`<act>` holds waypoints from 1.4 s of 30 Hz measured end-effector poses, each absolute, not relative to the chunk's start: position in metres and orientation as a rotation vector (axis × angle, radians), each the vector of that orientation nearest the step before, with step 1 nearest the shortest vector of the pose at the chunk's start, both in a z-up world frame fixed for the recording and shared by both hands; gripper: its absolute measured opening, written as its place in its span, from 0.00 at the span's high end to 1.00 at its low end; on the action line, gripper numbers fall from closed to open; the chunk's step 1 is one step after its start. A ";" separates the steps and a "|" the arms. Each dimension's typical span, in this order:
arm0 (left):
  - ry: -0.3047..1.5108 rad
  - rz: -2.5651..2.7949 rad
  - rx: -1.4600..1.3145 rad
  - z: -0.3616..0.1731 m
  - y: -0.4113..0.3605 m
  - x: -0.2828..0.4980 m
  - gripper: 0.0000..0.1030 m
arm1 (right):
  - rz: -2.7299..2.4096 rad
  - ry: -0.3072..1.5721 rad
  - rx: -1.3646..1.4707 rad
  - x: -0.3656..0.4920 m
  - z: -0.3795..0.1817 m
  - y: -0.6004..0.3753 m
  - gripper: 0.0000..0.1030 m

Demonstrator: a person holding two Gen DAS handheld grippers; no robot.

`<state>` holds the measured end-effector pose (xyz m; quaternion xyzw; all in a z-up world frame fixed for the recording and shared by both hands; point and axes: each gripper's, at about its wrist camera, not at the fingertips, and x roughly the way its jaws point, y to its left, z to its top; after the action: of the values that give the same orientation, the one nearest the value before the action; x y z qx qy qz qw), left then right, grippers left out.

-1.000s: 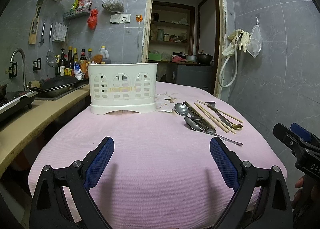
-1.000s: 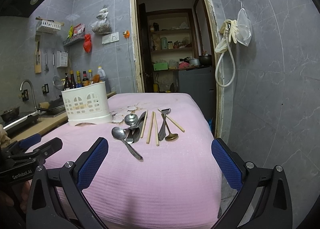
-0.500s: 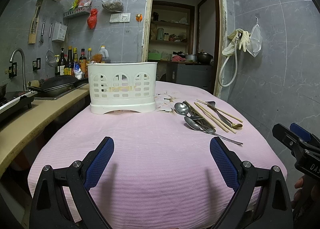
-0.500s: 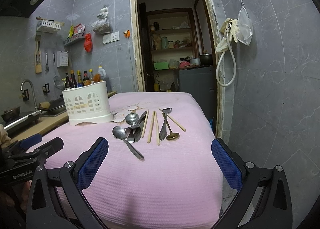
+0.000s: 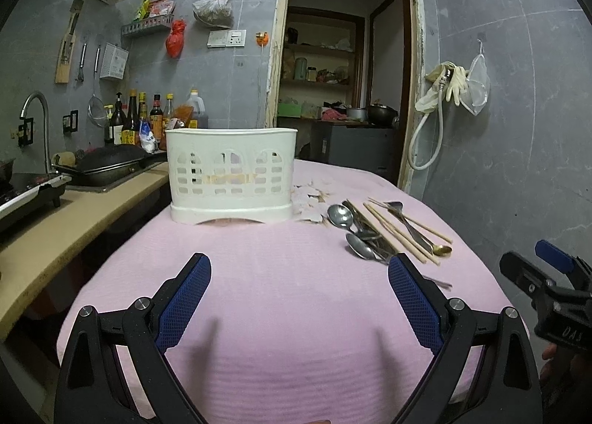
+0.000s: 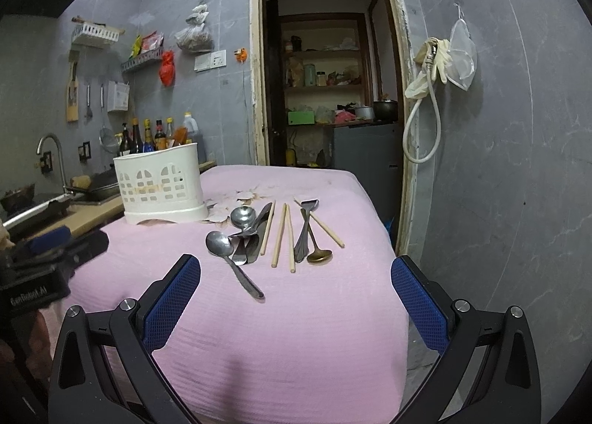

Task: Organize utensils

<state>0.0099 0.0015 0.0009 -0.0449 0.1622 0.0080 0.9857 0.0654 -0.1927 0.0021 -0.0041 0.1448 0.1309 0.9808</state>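
Left wrist view: left gripper [image 5: 299, 278] jaws spread wide, empty, above the pink cloth [image 5: 281, 298]. White utensil caddy [image 5: 231, 174] stands upright near the cloth's far edge; spoons [image 5: 355, 235] and chopsticks [image 5: 401, 233] lie loose toward the right edge. Right wrist view: right gripper [image 6: 296, 283] also spread wide, empty; the nearest spoon [image 6: 231, 259] lies between its fingers, caddy [image 6: 162, 189] at far left corner.
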 end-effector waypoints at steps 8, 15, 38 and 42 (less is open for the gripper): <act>0.337 0.033 -0.090 0.014 0.003 0.022 0.09 | 0.275 0.280 -0.040 0.077 0.008 -0.192 0.00; 0.362 0.021 -0.090 0.022 0.000 0.039 0.09 | 0.281 0.265 -0.054 0.097 0.016 -0.193 0.00; 0.612 -0.105 -0.223 0.014 0.019 0.120 0.09 | 0.472 0.468 0.036 0.181 0.019 -0.224 0.00; 0.675 -0.164 -0.244 0.015 0.017 0.132 0.09 | 0.473 0.492 -0.023 0.191 0.028 -0.226 0.00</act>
<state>0.1323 0.0168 0.0155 -0.1193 0.3301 -0.0804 0.9329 0.1914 -0.2259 0.0280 -0.0114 0.2415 0.2319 0.9422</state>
